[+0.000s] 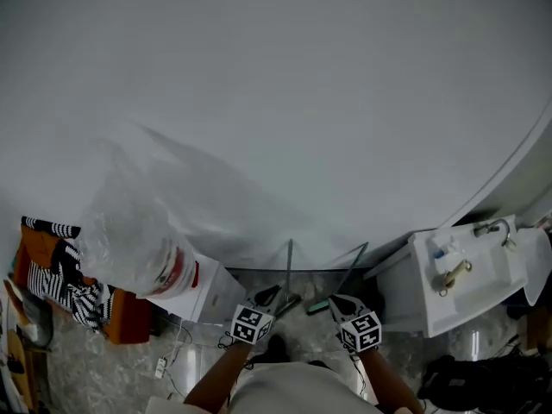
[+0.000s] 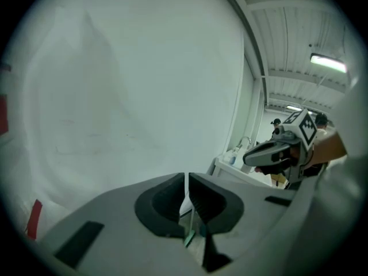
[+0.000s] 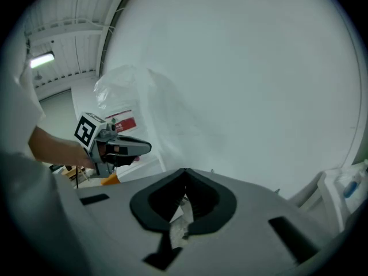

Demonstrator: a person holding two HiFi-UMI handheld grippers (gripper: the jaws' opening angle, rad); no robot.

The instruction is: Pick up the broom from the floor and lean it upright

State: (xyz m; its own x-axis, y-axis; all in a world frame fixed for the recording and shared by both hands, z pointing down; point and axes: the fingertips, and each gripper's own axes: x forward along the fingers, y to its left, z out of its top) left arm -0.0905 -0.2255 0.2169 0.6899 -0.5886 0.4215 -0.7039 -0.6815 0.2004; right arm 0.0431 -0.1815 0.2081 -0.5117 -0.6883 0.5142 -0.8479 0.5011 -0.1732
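White wall (image 1: pixel 259 102) filled your view ahead. The thin grey-handled, green-footed broom (image 1: pixel 354 267), as I judged it, leaned near-upright on that wall, long axis running up it. It stood just ahead of your right gripper (image 1: pixel 336 300), nearer it than your left gripper (image 1: pixel 278 294). Both sets of jaws were pressed together, pinching nothing.

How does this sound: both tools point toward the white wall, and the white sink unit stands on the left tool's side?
Wrong side. The head view shows the white sink unit on the side of the right tool; a plastic-covered box is beside the left tool. Both tools do point toward the white wall.
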